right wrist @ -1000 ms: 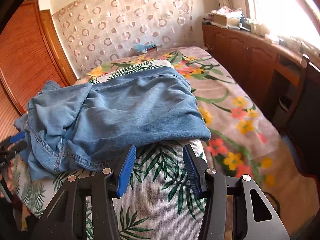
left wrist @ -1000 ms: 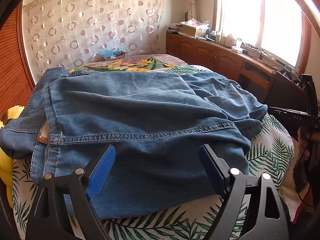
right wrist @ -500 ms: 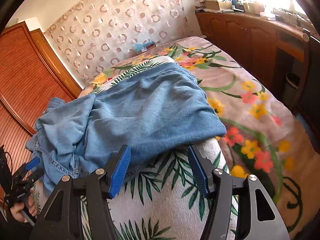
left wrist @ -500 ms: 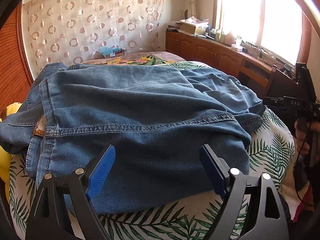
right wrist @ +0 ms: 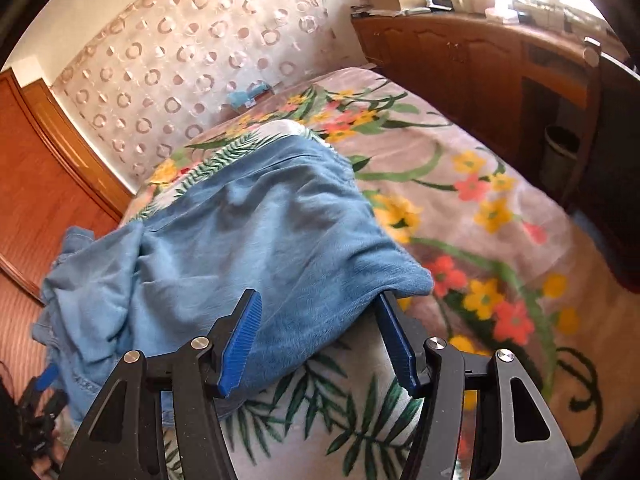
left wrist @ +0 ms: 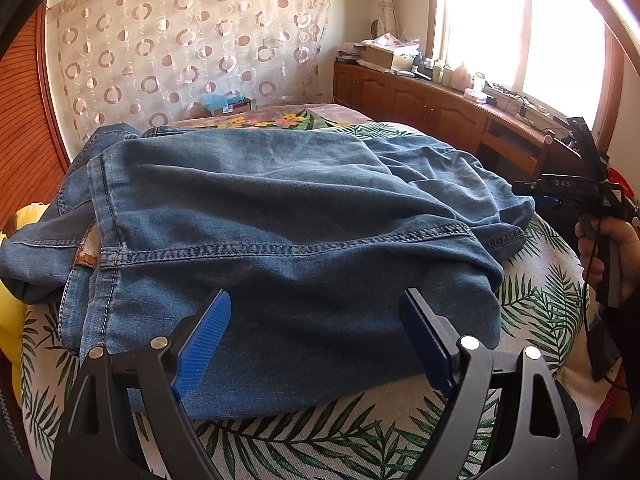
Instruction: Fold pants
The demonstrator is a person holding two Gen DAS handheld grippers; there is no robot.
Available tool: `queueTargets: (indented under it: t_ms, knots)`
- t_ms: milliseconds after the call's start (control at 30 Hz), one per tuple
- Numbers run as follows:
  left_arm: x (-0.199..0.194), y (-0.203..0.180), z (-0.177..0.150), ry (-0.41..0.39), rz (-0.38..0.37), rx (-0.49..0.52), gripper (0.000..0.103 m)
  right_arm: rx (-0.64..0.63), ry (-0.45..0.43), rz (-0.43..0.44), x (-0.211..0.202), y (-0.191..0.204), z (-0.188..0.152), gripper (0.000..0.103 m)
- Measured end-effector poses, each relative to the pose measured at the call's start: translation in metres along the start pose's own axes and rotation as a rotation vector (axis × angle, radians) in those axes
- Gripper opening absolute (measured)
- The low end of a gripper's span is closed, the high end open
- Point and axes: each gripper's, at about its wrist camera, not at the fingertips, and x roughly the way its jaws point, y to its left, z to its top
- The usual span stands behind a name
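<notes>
The blue denim pants [left wrist: 280, 220] lie folded over in a loose heap on a leaf-print blanket [left wrist: 340, 440] on the bed. My left gripper [left wrist: 316, 332] is open, its blue pads just over the near edge of the denim by the stitched hem. My right gripper [right wrist: 320, 332] is open and straddles the near corner of the folded pants [right wrist: 260, 240]; the cloth lies between its fingers. The right gripper also shows at the right edge of the left wrist view [left wrist: 576, 192], held in a hand.
A floral bedspread [right wrist: 480, 208] covers the rest of the bed. Wooden cabinets [left wrist: 420, 100] with clutter run under the window on the right. A wooden wardrobe [right wrist: 36, 184] stands left. A yellow object [left wrist: 12, 320] lies at the left bed edge.
Both grippers have moved forward toward the pants. The right gripper has closed in on the near corner of the denim, which now lies between its open fingers.
</notes>
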Motion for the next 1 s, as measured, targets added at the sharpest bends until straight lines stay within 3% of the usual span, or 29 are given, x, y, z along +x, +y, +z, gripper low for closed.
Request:
queueTargets:
  t_ms: [33,67,100,133,200,533,833,933,1000]
  knots:
    - [-0.001,0.000,0.000,-0.001,0.001,-0.001,0.086,-0.016,-0.002,-0.030,0.001,0.000,0.000,0.033]
    - [-0.002,0.001,0.000,-0.003,0.002,-0.002,0.086,-0.030,-0.007,-0.056,-0.001,0.003,-0.001,0.026]
    - [-0.003,0.002,0.000,-0.005,0.004,-0.004,0.086,-0.039,-0.017,-0.067,-0.002,0.005,0.000,0.013]
    - [-0.004,0.003,0.000,-0.006,0.007,-0.007,0.086,-0.044,-0.030,-0.072,-0.005,0.006,0.001,0.006]
    - [-0.006,0.005,0.001,-0.012,0.010,-0.012,0.086,-0.051,-0.060,-0.062,-0.012,0.008,0.005,0.002]
    - [-0.031,0.022,0.005,-0.058,0.035,-0.034,0.086,-0.212,-0.215,0.011,-0.068,0.072,0.024,0.001]
    - [-0.057,0.044,0.003,-0.093,0.070,-0.052,0.086,-0.399,-0.289,0.226,-0.100,0.193,0.023,0.001]
    - [-0.063,0.051,0.001,-0.097,0.083,-0.059,0.086,-0.489,-0.270,0.320,-0.104,0.242,0.006,0.001]
    - [-0.065,0.056,-0.001,-0.096,0.088,-0.071,0.086,-0.545,-0.201,0.357,-0.094,0.263,-0.003,0.001]
